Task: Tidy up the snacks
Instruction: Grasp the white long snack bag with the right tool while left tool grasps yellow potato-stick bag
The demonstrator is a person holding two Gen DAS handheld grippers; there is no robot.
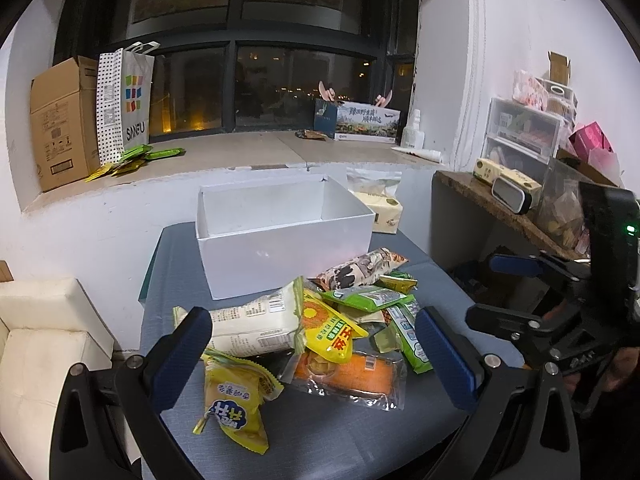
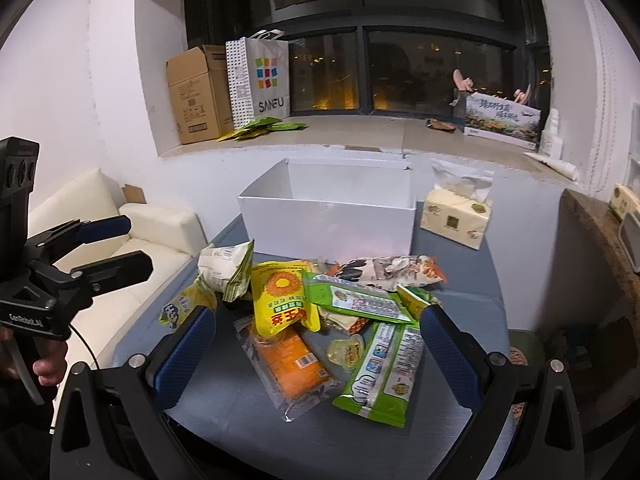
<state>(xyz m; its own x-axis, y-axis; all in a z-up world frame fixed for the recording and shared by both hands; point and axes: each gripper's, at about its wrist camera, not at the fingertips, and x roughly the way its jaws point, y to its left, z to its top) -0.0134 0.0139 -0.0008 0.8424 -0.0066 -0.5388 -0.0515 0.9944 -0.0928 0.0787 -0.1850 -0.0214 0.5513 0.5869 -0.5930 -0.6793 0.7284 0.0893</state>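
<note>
Left hand-held gripper [image 1: 314, 350]: fingers spread, empty, above the snack pile [image 1: 320, 320] on the grey worktop [image 1: 360, 432]. Right hand-held gripper [image 2: 318, 350]: fingers spread, empty, over the same pile. White box [image 1: 280, 236]: at 12 o'clock from the pile, just beside it, open-topped.

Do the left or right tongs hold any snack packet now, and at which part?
Nothing is held. The left tongs and the right tongs are both open above the pile of snack packets and touch no packet.
</note>
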